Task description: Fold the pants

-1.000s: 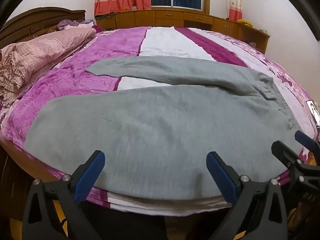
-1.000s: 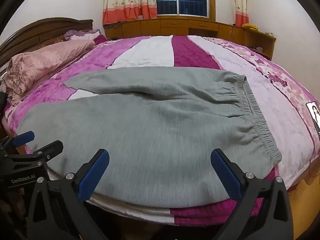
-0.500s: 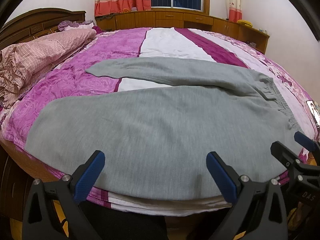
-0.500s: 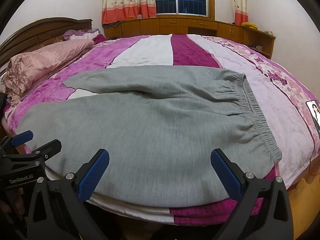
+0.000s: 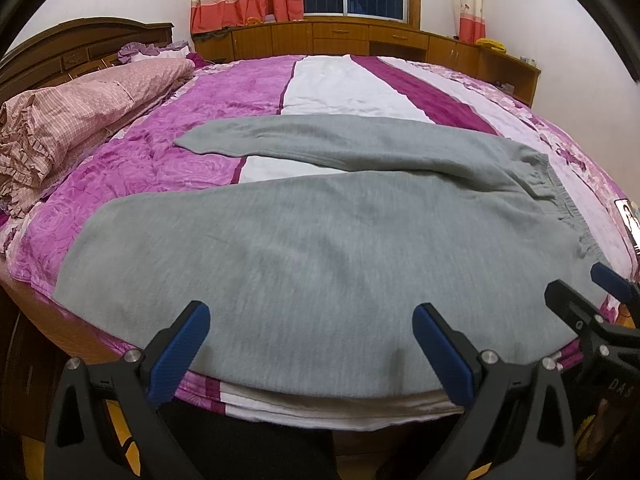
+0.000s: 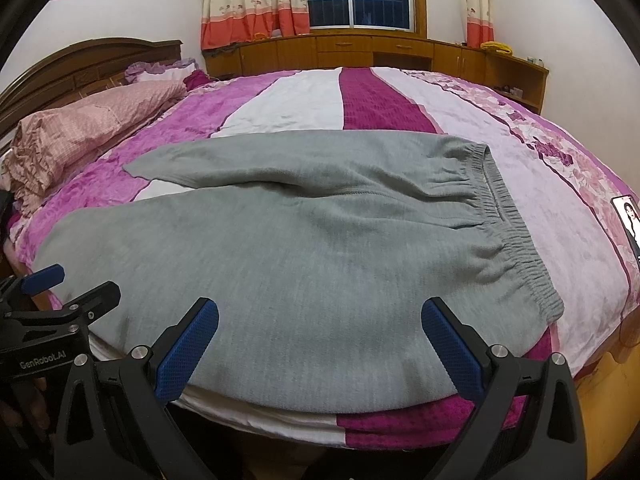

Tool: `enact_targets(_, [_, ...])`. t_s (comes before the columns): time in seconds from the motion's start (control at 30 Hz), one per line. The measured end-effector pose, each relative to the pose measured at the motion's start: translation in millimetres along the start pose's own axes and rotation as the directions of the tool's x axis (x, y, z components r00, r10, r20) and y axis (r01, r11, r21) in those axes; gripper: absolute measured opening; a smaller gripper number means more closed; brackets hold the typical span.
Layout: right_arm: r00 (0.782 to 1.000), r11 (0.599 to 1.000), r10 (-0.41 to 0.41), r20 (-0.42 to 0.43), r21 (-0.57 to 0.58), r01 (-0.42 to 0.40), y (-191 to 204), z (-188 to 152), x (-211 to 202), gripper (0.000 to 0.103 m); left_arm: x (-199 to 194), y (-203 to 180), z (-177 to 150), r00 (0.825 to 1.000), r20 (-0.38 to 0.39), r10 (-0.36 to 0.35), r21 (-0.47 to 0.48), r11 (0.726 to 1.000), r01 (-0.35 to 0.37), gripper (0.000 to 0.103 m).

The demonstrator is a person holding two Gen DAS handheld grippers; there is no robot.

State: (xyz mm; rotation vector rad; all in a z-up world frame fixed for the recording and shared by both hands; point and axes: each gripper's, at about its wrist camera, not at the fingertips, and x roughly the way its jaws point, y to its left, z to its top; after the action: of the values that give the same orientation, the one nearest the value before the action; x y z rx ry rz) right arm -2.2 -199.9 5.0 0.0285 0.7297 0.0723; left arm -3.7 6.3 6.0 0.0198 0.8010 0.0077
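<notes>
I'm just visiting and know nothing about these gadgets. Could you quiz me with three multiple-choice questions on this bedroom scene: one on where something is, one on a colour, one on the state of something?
1. Where do the grey sweatpants lie?
A. spread on the bed
B. on the floor
C. on the wooden cabinets

2. What colour are the pads on the left gripper?
A. red
B. blue
C. yellow

3. How do the jaws of the right gripper stand?
A. clamped on the waistband
B. shut and empty
C. open, holding nothing

Answers:
1. A, the sweatpants lie flat across the purple striped bedspread, waistband to the right.
2. B, both pads show blue on black arms.
3. C, the two pads stand wide apart with no cloth between them.
</notes>
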Motion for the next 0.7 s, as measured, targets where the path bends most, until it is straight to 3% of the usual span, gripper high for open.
enact_targets(0.7, [1.000,1.000,-0.001,0.000,-0.005,0.001,0.2,-0.7,-0.1,0.098,1.1,-1.4,-2.2,1.000,-0.005,0.007,-0.002,1.000,-0.007,0.103])
